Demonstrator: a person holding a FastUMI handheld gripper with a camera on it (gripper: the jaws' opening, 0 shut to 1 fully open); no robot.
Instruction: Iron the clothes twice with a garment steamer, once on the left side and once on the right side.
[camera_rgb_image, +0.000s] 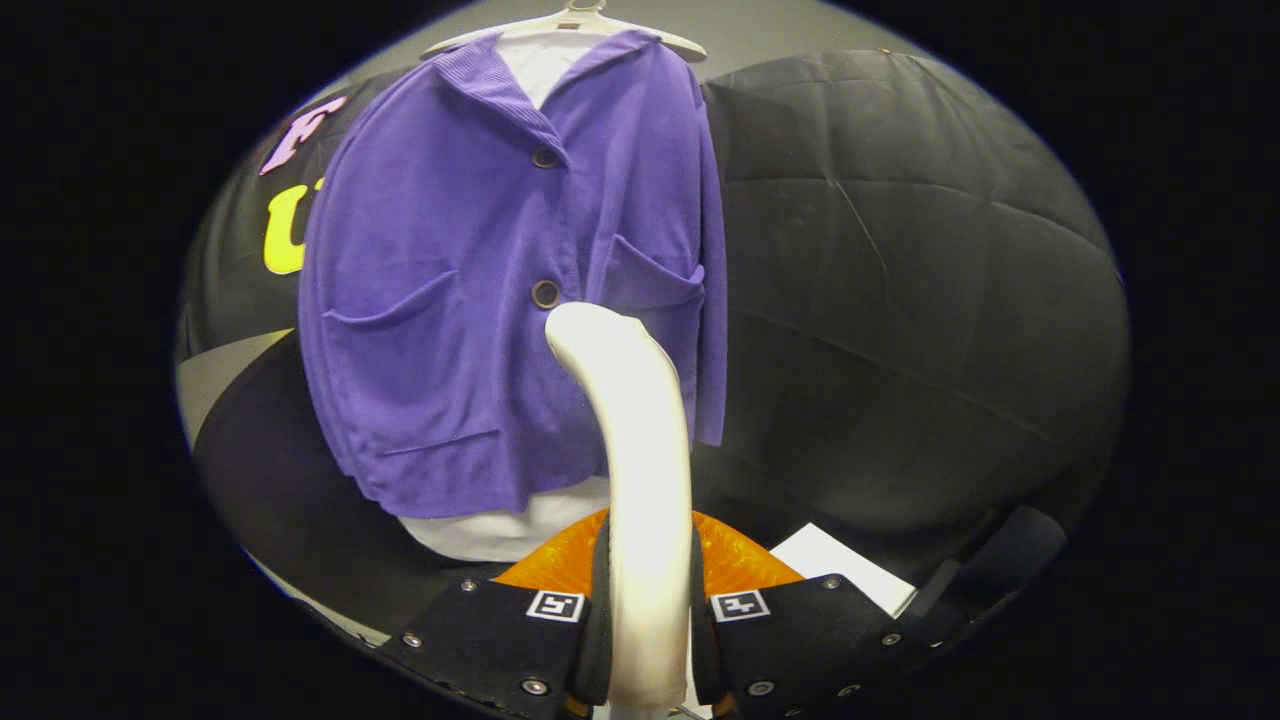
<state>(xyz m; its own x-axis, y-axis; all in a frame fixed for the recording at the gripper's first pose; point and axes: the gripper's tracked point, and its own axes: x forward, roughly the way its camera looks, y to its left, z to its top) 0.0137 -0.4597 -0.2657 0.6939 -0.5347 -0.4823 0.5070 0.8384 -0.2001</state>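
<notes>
Black booth cloth backs everything. My gripper (648, 640) is clenched on the cream steamer handle (640, 480), both fingers pressing its sides; the handle curves up ahead, its head end turned away, nozzle face hidden. Just beyond hangs the purple jacket (480, 300) on a white hanger (570, 22), hook cut off. Orange steamer base (740, 565) mostly hidden behind fingers; white paper (840, 565) beside it.

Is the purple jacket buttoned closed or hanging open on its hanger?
Closed. The purple jacket hangs with its fronts overlapped at two buttons. The gripper is shut on the steamer, ahead of it.
</notes>
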